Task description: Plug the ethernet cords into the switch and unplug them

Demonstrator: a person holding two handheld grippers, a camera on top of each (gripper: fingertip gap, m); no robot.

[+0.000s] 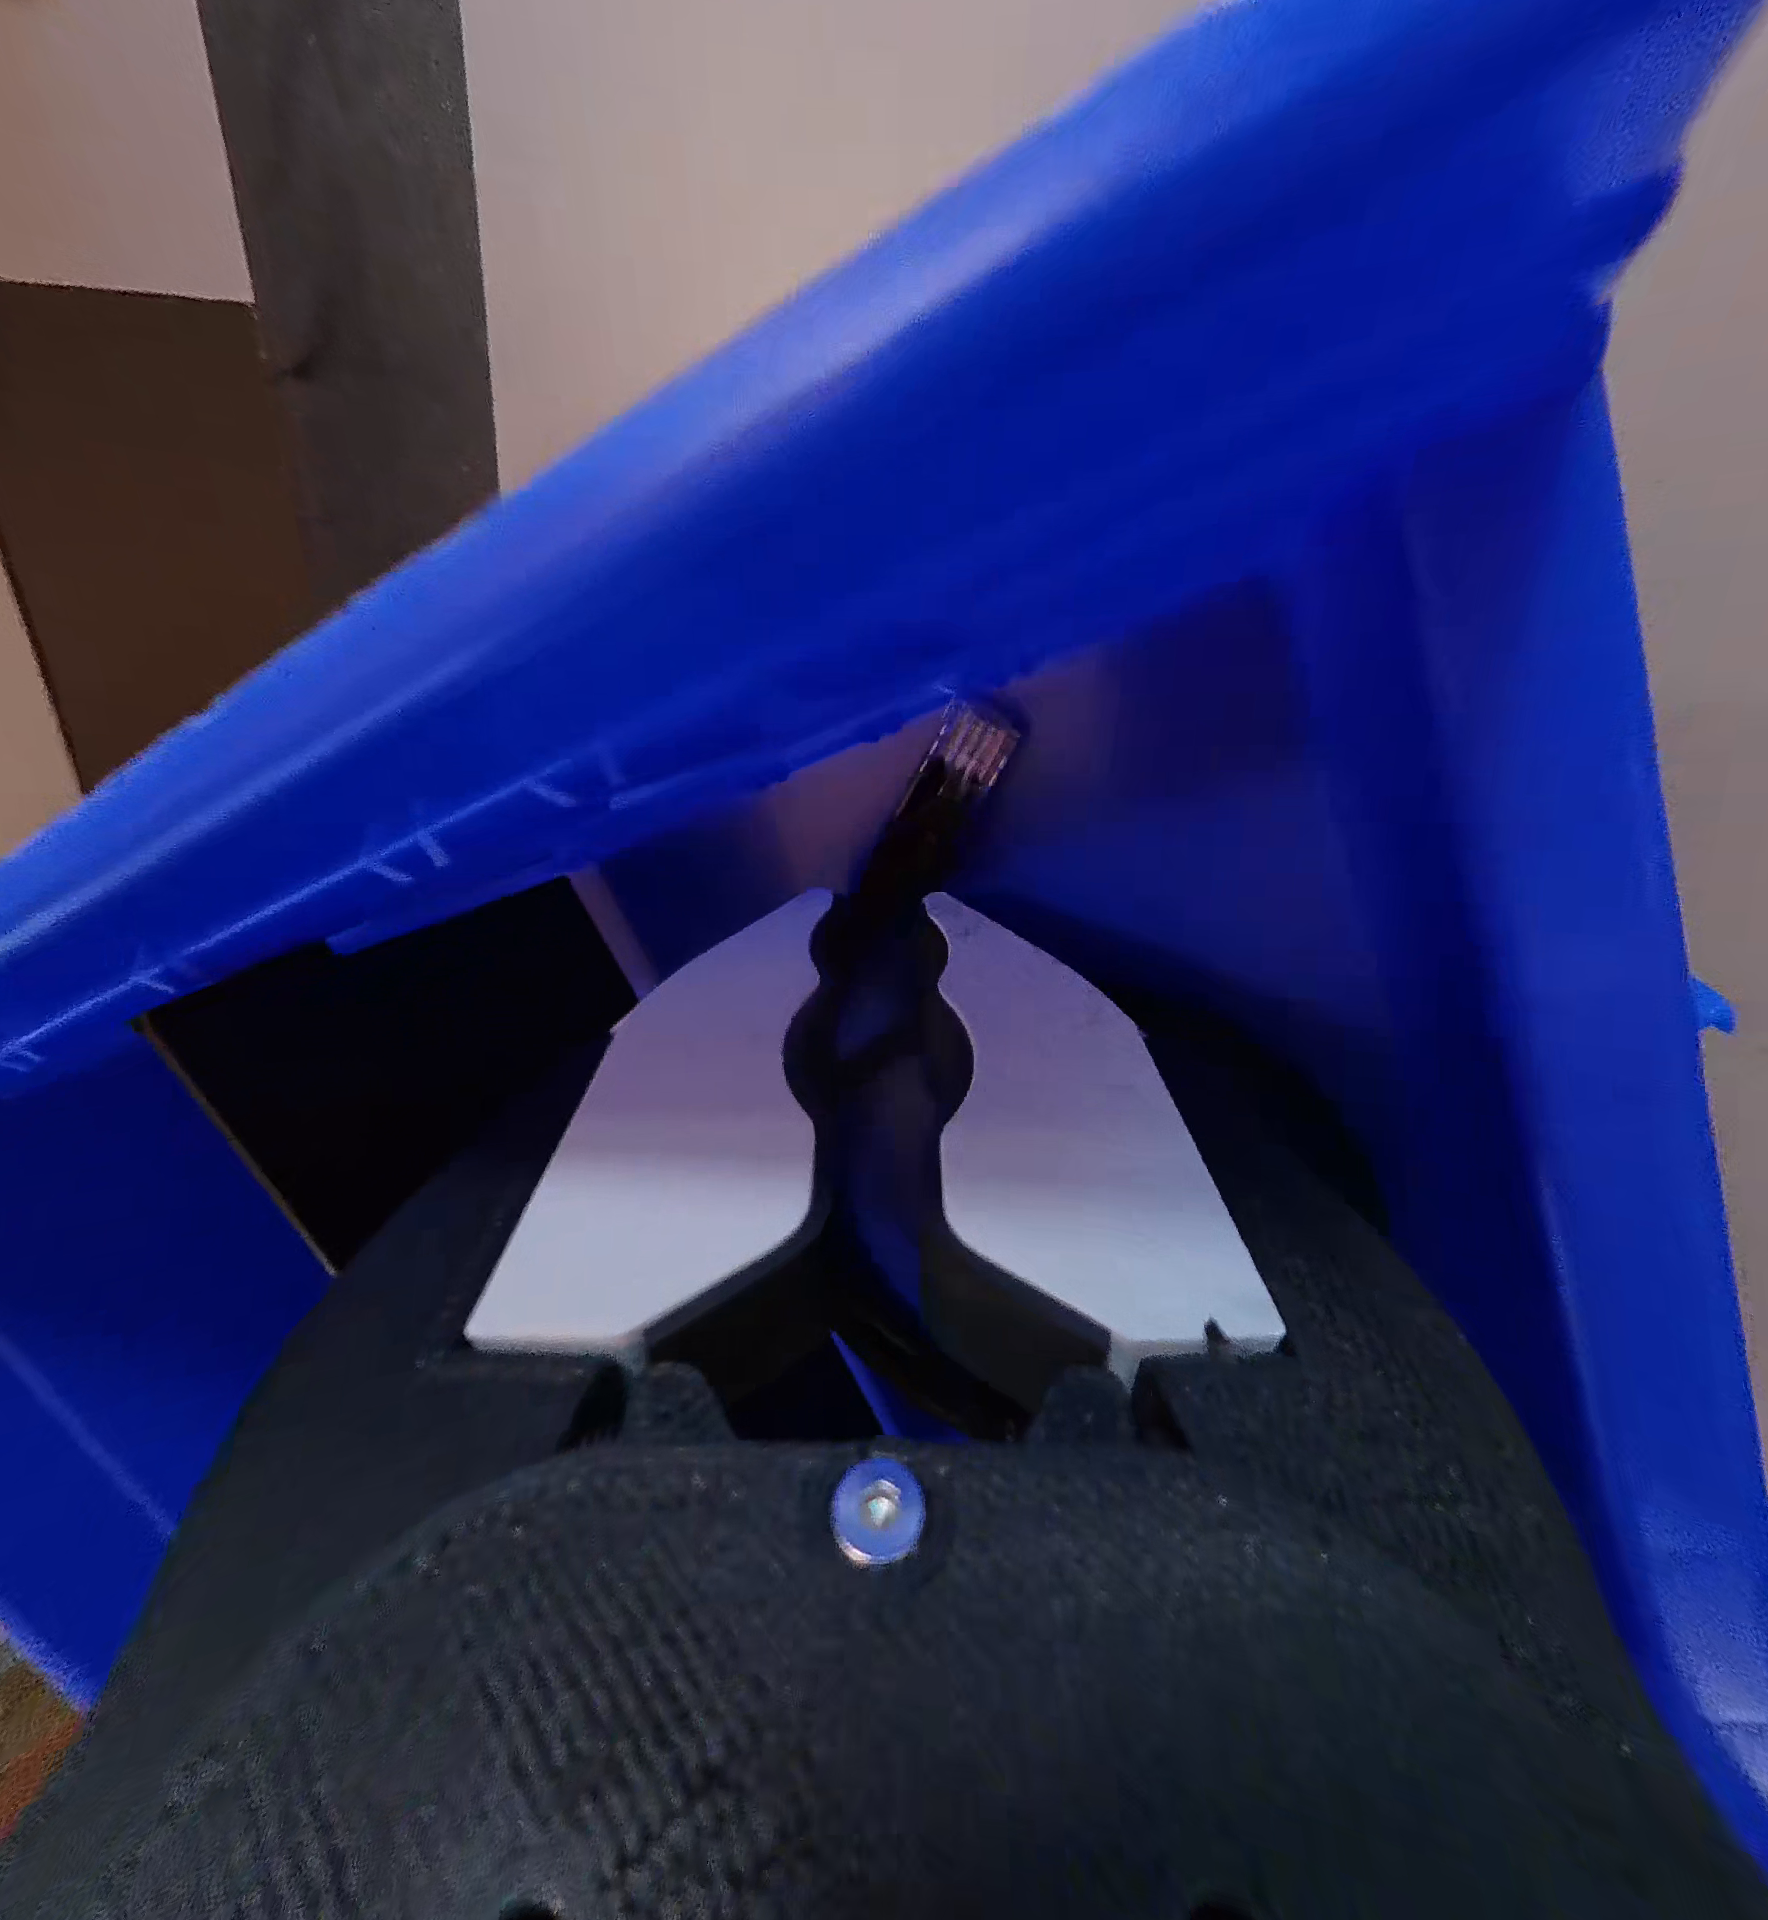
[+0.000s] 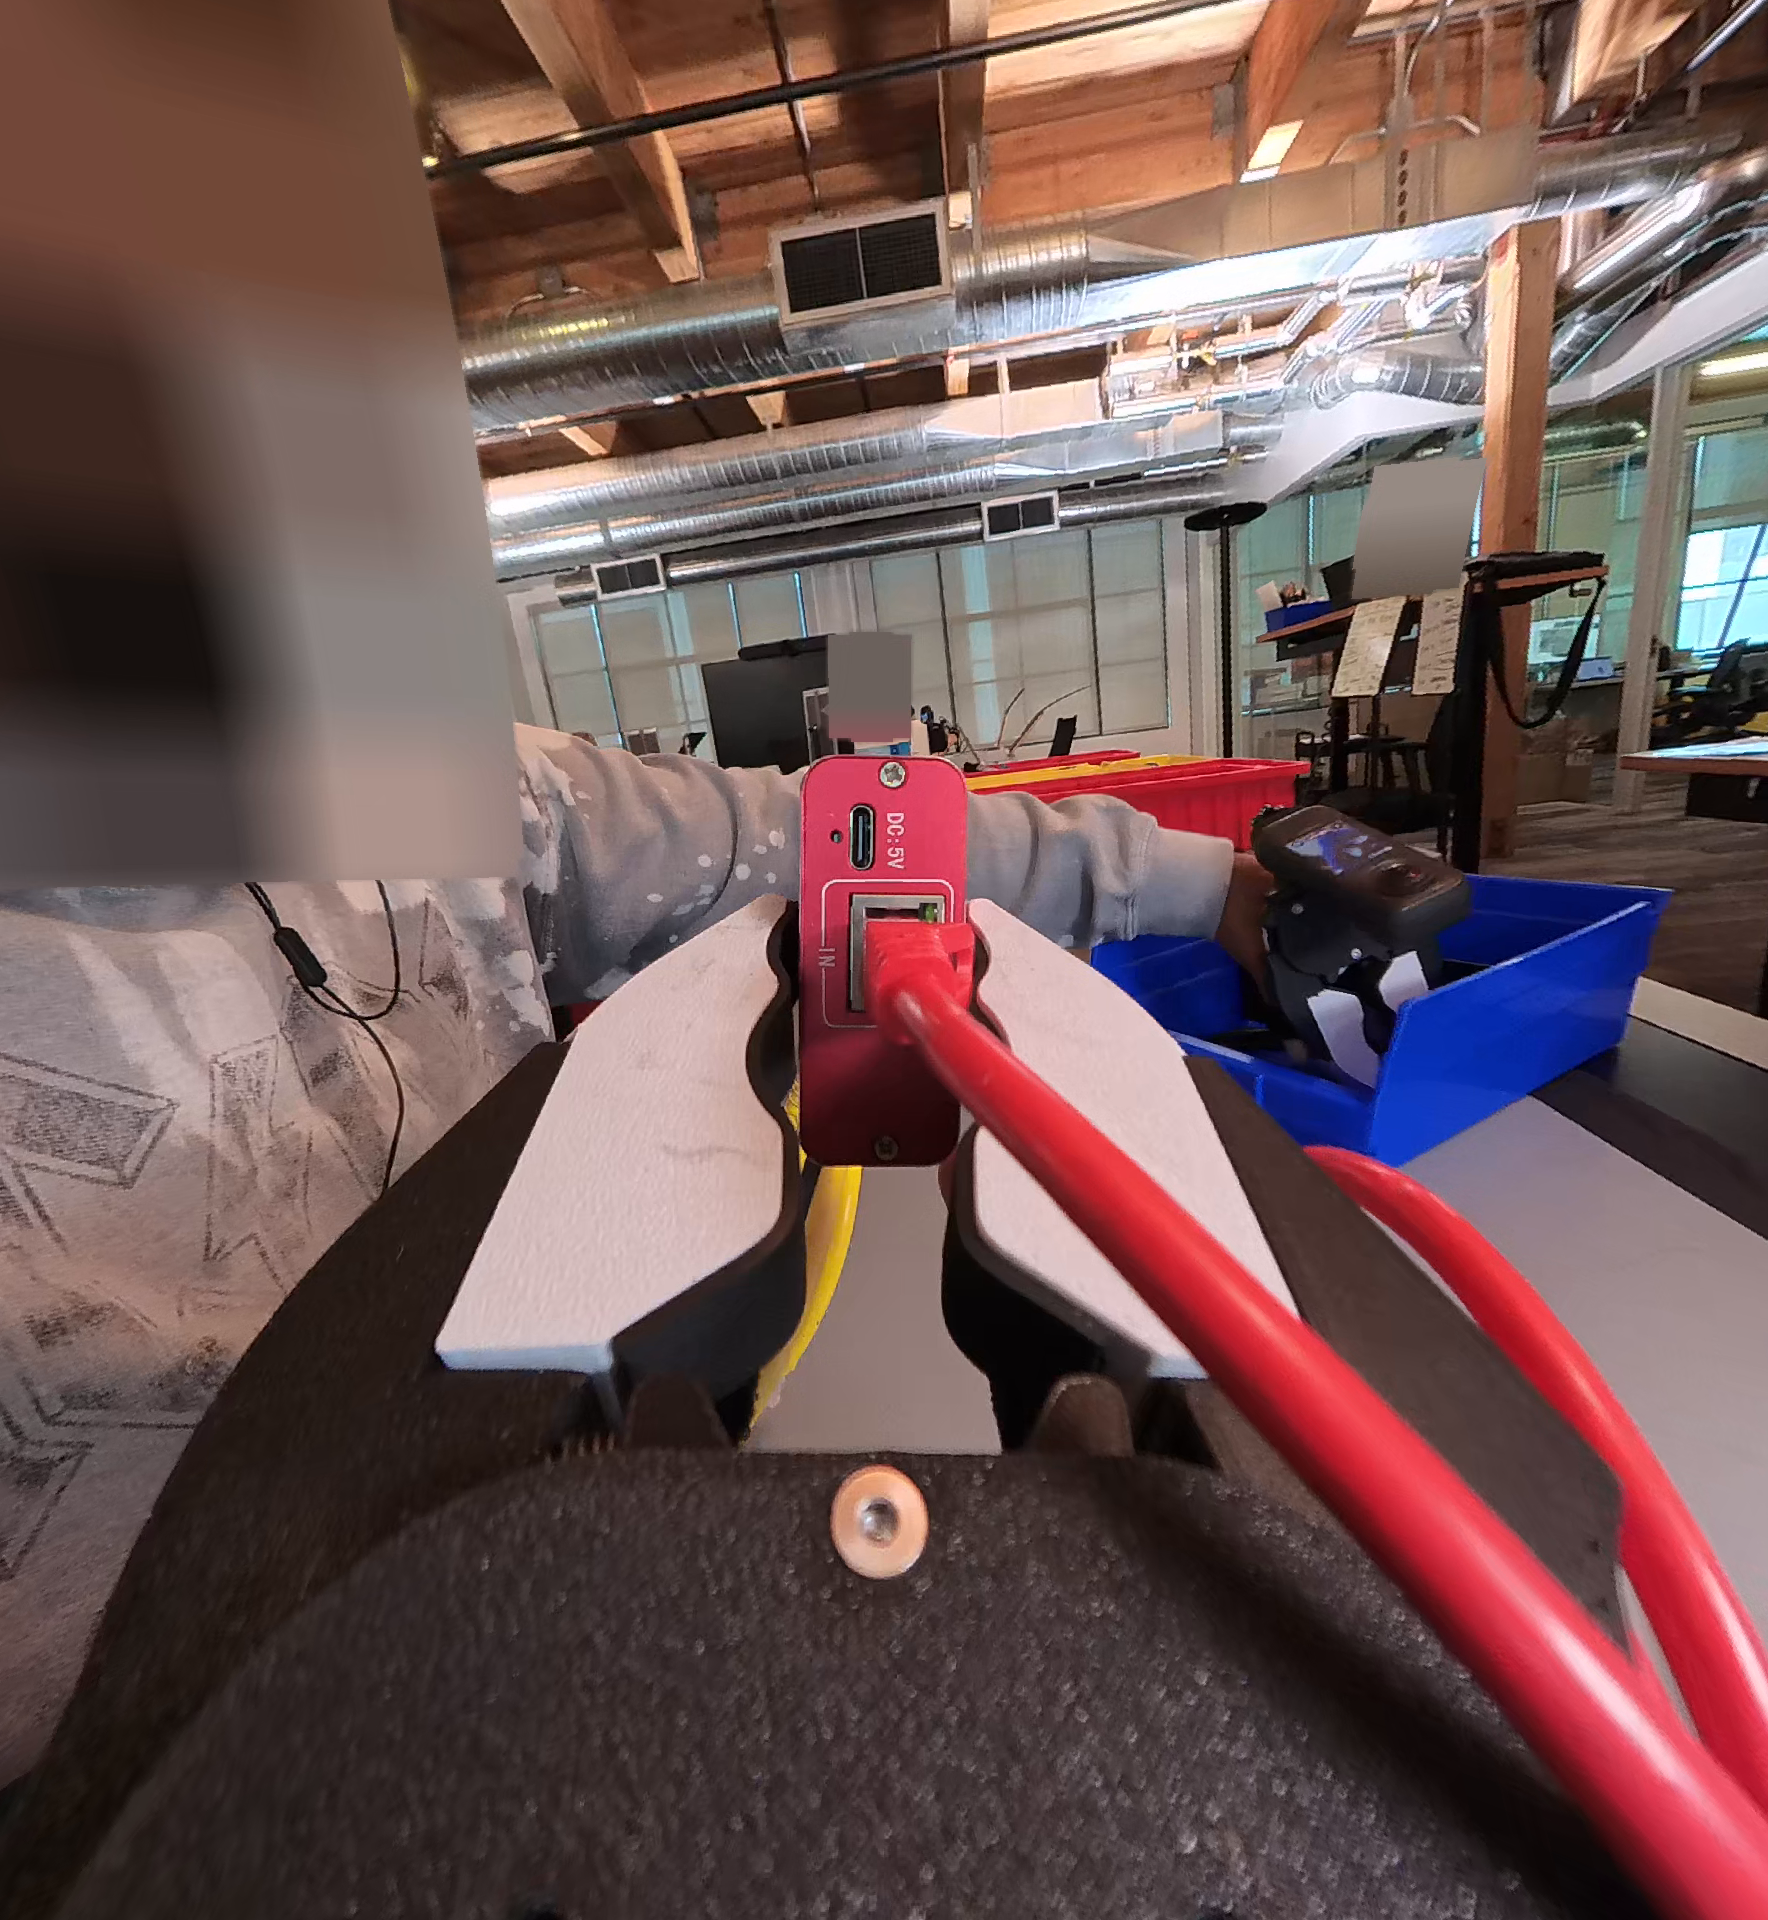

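Observation:
My right gripper is shut on a red metal switch and holds it upright, end face toward the camera. A red ethernet cord is plugged into the port on that face and loops off to the lower right. A yellow cord hangs behind the switch, its plug hidden. My left gripper is shut on a black ethernet cord whose clear plug sticks out past the fingertips, inside a blue bin. The right wrist view shows the left gripper reaching into that blue bin.
The bin stands on a grey table at the right. Red and yellow bins stand behind it. A person's grey sleeve stretches across behind the switch. In the left wrist view, the bin's walls close in above and to the right.

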